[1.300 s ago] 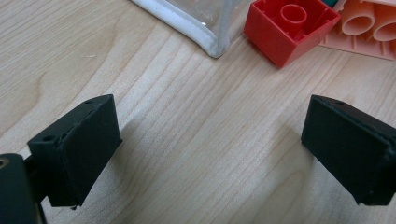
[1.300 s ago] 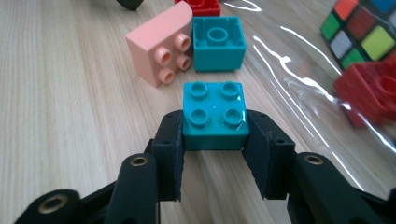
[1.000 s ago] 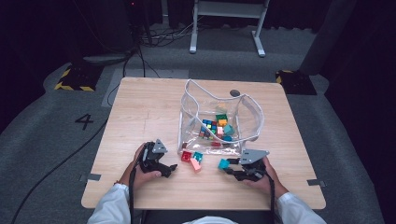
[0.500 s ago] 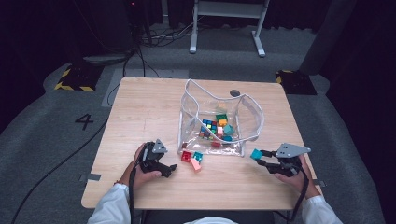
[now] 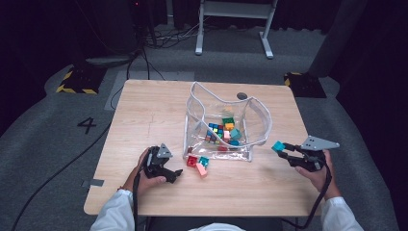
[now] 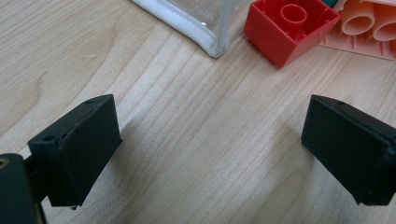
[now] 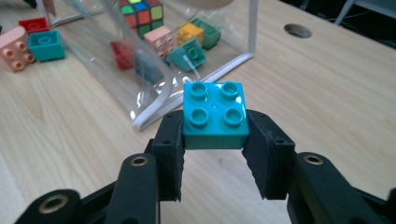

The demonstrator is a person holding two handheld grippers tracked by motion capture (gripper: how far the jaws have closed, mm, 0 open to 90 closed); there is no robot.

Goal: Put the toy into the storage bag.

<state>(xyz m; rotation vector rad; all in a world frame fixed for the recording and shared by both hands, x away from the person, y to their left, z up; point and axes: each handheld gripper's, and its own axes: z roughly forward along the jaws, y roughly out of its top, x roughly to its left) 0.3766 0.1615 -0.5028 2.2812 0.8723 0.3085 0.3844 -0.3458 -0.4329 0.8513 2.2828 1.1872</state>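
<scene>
Right gripper (image 7: 215, 140) clamped on a teal four-stud brick (image 7: 215, 115), pads pressing its two sides, studs up, held above the table (image 5: 149, 115) just right of the clear pouch (image 5: 255, 120). Left gripper (image 6: 210, 144) spread wide, gripping nothing, low over bare wood beside the pouch's white-edged corner, near a red brick (image 6: 289, 28) and a pink brick (image 6: 369, 28). Inside the pouch: a colour cube (image 7: 142, 14) and assorted bricks. Pale wooden tabletop; grey carpet around, dark room.
</scene>
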